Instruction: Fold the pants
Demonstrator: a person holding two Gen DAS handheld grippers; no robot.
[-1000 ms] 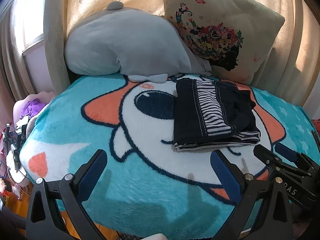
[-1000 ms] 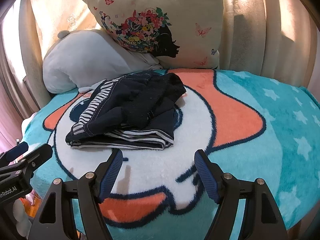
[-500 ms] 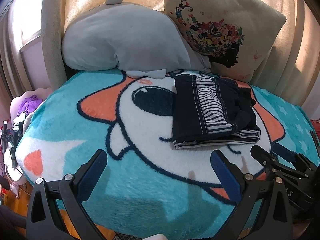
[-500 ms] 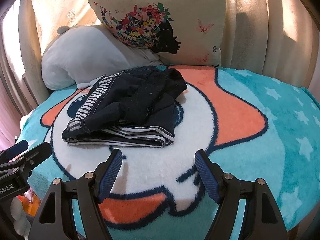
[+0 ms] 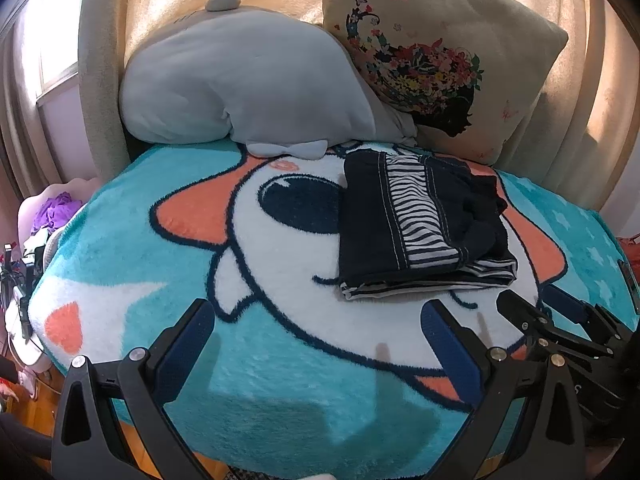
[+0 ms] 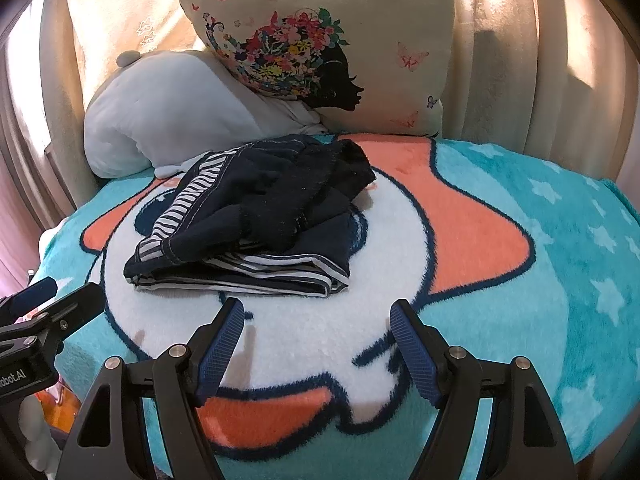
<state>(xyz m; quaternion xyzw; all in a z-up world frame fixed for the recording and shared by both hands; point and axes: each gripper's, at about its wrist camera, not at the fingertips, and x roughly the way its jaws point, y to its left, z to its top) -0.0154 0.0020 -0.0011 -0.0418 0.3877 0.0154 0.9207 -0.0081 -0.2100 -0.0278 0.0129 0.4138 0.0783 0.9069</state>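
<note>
On the left, the left gripper [image 5: 316,340] hangs over the blanket [image 5: 132,256], its jaws spread wide and holding nothing. Further right, the pants [image 5: 420,232] lie on the blanket in a folded stack, near the grey plush [image 5: 240,88] and the pillow [image 5: 440,40]. On the right, the right gripper [image 6: 316,340] is also spread and empty, just before the stack's near edge. The top layer [image 6: 280,188] looks bunched and loose. I think a careless push or a grab of only one layer can open the fold, because the fabric is soft and slides easily.
</note>
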